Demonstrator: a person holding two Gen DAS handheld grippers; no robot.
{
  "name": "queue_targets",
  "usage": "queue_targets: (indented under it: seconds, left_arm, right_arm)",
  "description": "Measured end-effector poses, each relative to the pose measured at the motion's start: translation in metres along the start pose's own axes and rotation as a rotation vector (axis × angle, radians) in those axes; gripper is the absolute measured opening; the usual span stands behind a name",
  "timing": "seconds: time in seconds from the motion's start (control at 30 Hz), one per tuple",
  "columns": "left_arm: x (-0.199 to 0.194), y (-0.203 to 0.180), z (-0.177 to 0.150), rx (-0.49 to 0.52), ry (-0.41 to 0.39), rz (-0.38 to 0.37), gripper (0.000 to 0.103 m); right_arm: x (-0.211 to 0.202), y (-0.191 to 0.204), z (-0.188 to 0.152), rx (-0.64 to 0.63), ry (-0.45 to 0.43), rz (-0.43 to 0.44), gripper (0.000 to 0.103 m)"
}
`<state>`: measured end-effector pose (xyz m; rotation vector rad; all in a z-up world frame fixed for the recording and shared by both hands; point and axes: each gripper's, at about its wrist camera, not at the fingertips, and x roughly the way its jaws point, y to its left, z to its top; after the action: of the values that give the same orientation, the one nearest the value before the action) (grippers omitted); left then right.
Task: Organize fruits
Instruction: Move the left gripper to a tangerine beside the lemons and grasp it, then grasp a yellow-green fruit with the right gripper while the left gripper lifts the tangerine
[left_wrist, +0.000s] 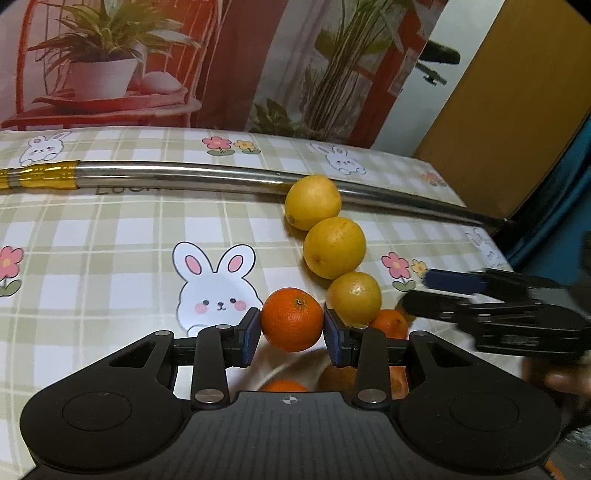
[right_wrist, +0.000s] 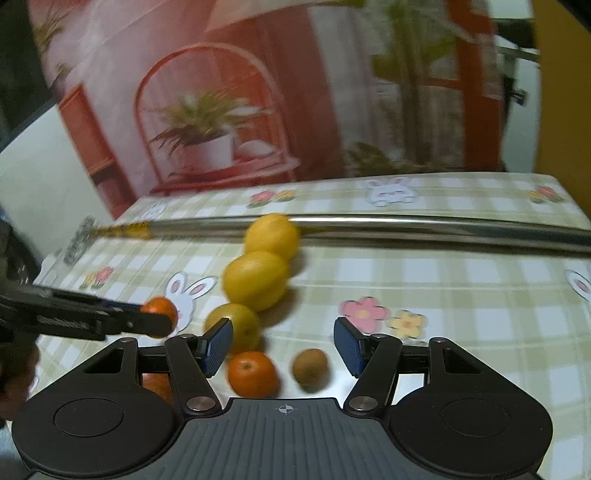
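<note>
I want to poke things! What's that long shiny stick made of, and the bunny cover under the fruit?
The long rod looks like polished metal, perhaps steel: it is silvery and mirrors the light, with a gold-coloured ribbed band at one end. The bunny tablecloth looks like smooth, wipeable plastic or oilcloth: the print lies flat with a faint sheen, though coated fabric is possible.

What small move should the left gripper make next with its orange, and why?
Probably lift it clear. The left gripper is closed on the orange, beside the lowest of the yellow fruits; lifting first avoids knocking that row.
</note>
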<state>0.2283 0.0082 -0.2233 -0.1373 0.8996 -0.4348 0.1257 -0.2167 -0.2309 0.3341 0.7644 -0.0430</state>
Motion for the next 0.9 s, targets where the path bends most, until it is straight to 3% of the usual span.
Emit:
queue_targets:
  seconds: [0.23,0.53,0.73,0.9]
  left_arm:
    - [-0.032,0.007,-0.011,-0.001,-0.035,0.008,0.039]
    - [-0.052,0.015,-0.018,-0.041,-0.073,-0.009,0.039]
    - [-0.052,0.01,-0.025,-0.032,-0.068,-0.023,0.039]
    - [-0.057,0.003,-0.031,-0.021,-0.065,-0.042,0.039]
  right_arm:
    - [0.034,0.029,0.003,-0.091,0.05,0.05,0.054]
    - [0.057,0.03,0.006,-0.064,0.074,0.063,0.051]
    - [0.062,0.031,0.004,-0.045,0.091,0.093,0.043]
    - [0.059,0.032,0.003,-0.033,0.089,0.086,0.043]
